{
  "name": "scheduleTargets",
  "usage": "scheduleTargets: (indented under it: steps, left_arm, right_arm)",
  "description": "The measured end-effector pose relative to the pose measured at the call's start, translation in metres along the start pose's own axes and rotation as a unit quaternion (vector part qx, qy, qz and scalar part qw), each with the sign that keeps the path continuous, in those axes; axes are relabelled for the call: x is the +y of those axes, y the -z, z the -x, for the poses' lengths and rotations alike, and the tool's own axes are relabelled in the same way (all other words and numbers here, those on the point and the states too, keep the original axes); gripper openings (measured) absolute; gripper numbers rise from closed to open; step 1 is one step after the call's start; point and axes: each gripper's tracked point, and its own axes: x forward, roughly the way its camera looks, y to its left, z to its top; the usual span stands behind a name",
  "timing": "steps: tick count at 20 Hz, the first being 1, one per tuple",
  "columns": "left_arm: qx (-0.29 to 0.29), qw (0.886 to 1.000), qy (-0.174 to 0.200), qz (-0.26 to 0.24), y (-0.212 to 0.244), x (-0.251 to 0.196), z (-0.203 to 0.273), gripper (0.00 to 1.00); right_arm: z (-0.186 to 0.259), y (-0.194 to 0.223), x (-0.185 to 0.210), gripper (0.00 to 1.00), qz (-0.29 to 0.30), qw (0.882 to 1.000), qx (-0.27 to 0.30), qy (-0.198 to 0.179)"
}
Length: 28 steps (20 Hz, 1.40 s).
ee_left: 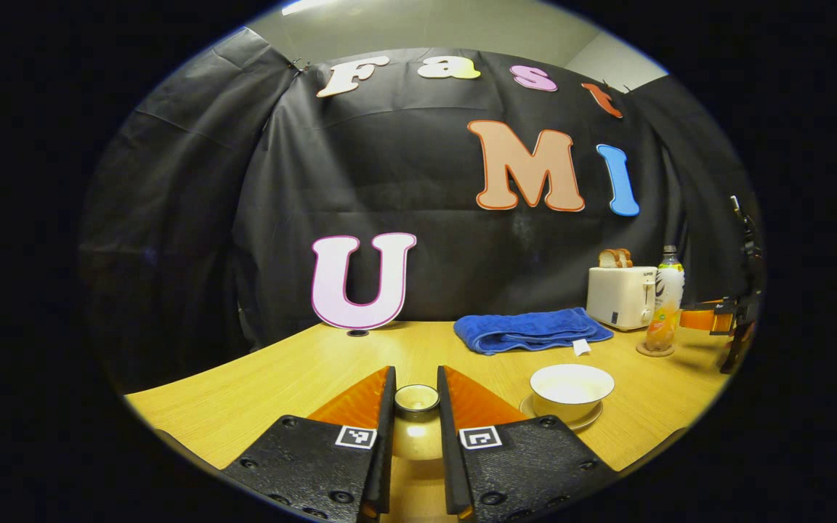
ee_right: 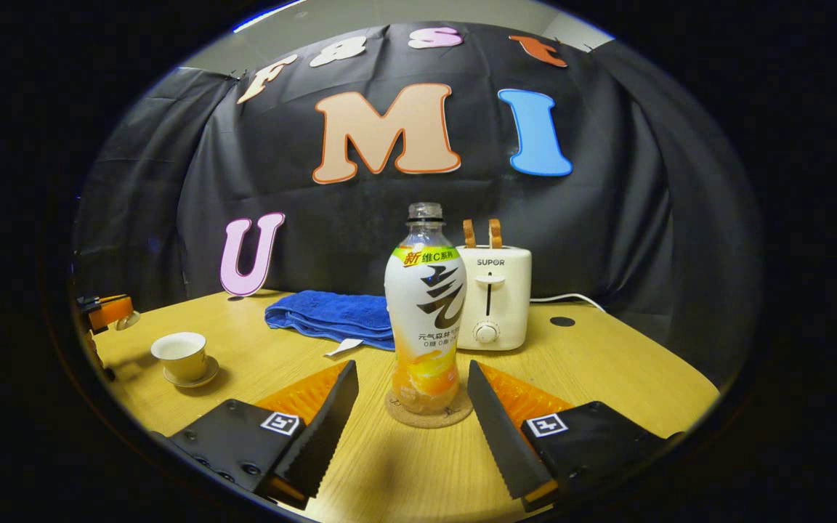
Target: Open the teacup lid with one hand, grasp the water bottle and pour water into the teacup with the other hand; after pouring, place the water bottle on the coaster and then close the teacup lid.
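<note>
Left gripper (ee_left: 416,407) pinches the knob of the teacup lid (ee_left: 417,397), fingers closed on either side of it, lid held clear of the open teacup (ee_left: 572,388), which sits on its saucer (ee_left: 587,423) just to the right on the wooden table (ee_left: 302,378). In the right gripper view, the right gripper (ee_right: 413,396) hangs spread wide w/ the water bottle (ee_right: 425,312) upright btwn the jaws but touched by neither; bottle stands on the round cork coaster (ee_right: 429,410), cap apparently off, liquid only in the lower part. Behind it: a toaster (ee_right: 495,296) w/ bread slices, and a folded blue towel (ee_right: 331,316). Handling, by the look of it: the lid is small, glazed, likely slick and chip-prone, so a steady hold on the knob matters; teacup is light and could skid on its saucer. Bottle is thin plastic, prob. light at this fill and easily squeezed — best taken at mid-body, over the label, firm not crushing. Whether water has been poured yet can't be told; cup interior reads pale and hard to judge.
</note>
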Motion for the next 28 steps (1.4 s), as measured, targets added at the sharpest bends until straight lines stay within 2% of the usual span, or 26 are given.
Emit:
scheduleTargets:
  steps: [4, 5, 6, 7, 8, 9, 10, 11, 12, 13, 15, 16, 17, 18, 20, 25, 26, 28]
  left_arm:
    - [0.000, 0.999, 0.035, 0.001, -0.001, -0.024, -0.018, 0.27]
    - [0.002, 0.999, 0.044, 0.001, 0.001, -0.030, -0.022, 0.27]
    - [0.001, 0.998, 0.057, 0.003, 0.000, -0.037, -0.025, 0.27]
    - [0.001, 0.997, 0.079, 0.003, 0.000, -0.050, -0.029, 0.27]
    - [0.000, 0.995, 0.097, 0.004, -0.001, -0.060, -0.031, 0.27]
    - [-0.001, 0.993, 0.114, 0.005, -0.001, -0.070, -0.034, 0.27]
    - [0.001, 0.991, 0.131, 0.005, -0.001, -0.079, -0.036, 0.27]
    - [0.000, 0.989, 0.144, 0.005, -0.001, -0.087, -0.037, 0.27]
    - [0.000, 0.987, 0.159, 0.005, -0.001, -0.095, -0.039, 0.27]
    - [0.000, 0.985, 0.171, 0.005, -0.001, -0.103, -0.039, 0.27]
    - [0.000, 0.981, 0.193, 0.005, -0.001, -0.116, -0.041, 0.26]
    - [0.001, 0.979, 0.204, 0.005, -0.001, -0.122, -0.041, 0.26]
    - [0.001, 0.977, 0.215, 0.004, 0.000, -0.127, -0.041, 0.26]
    - [0.001, 0.975, 0.220, 0.004, -0.001, -0.130, -0.042, 0.26]
    - [0.008, 0.973, 0.229, -0.001, 0.001, -0.135, -0.043, 0.26]
    - [0.049, 0.963, 0.263, -0.042, 0.017, -0.155, -0.042, 0.26]
    - [0.055, 0.961, 0.268, -0.049, 0.019, -0.157, -0.042, 0.26]
    - [0.063, 0.959, 0.270, -0.057, 0.022, -0.158, -0.042, 0.27]
  right_arm:
    - [0.026, -0.015, -0.007, 0.96, -0.002, 0.999, -0.051, 0.017]
    - [0.032, -0.016, -0.010, 0.92, -0.004, 0.998, -0.061, 0.024]
    - [0.036, -0.015, -0.011, 0.95, -0.004, 0.998, -0.056, 0.026]
    - [0.043, -0.015, -0.012, 0.92, -0.004, 0.998, -0.057, 0.029]
    - [0.047, -0.015, -0.013, 0.99, -0.004, 0.998, -0.058, 0.032]
    - [0.050, -0.014, -0.013, 0.96, -0.004, 0.998, -0.057, 0.035]
    - [0.053, -0.015, -0.014, 1.00, -0.004, 0.998, -0.059, 0.037]
    - [0.055, -0.014, -0.014, 0.92, -0.004, 0.998, -0.058, 0.038]
    - [0.057, -0.014, -0.014, 0.92, -0.004, 0.998, -0.058, 0.040]
    - [0.059, -0.014, -0.016, 0.99, -0.004, 0.997, -0.058, 0.042]
    - [0.061, -0.015, -0.017, 0.99, -0.004, 0.997, -0.058, 0.047]
    - [0.063, -0.014, -0.018, 0.92, -0.004, 0.997, -0.058, 0.049]
    - [0.064, -0.014, -0.019, 0.95, -0.004, 0.997, -0.058, 0.050]
    - [0.065, -0.014, -0.019, 0.99, -0.004, 0.997, -0.058, 0.051]
    - [0.068, -0.014, -0.021, 0.92, -0.004, 0.997, -0.058, 0.058]
    - [0.072, -0.014, -0.029, 0.92, -0.005, 0.995, -0.059, 0.086]
    - [0.072, -0.014, -0.031, 0.95, -0.005, 0.994, -0.059, 0.089]
    - [0.073, -0.014, -0.033, 0.92, -0.005, 0.994, -0.060, 0.095]
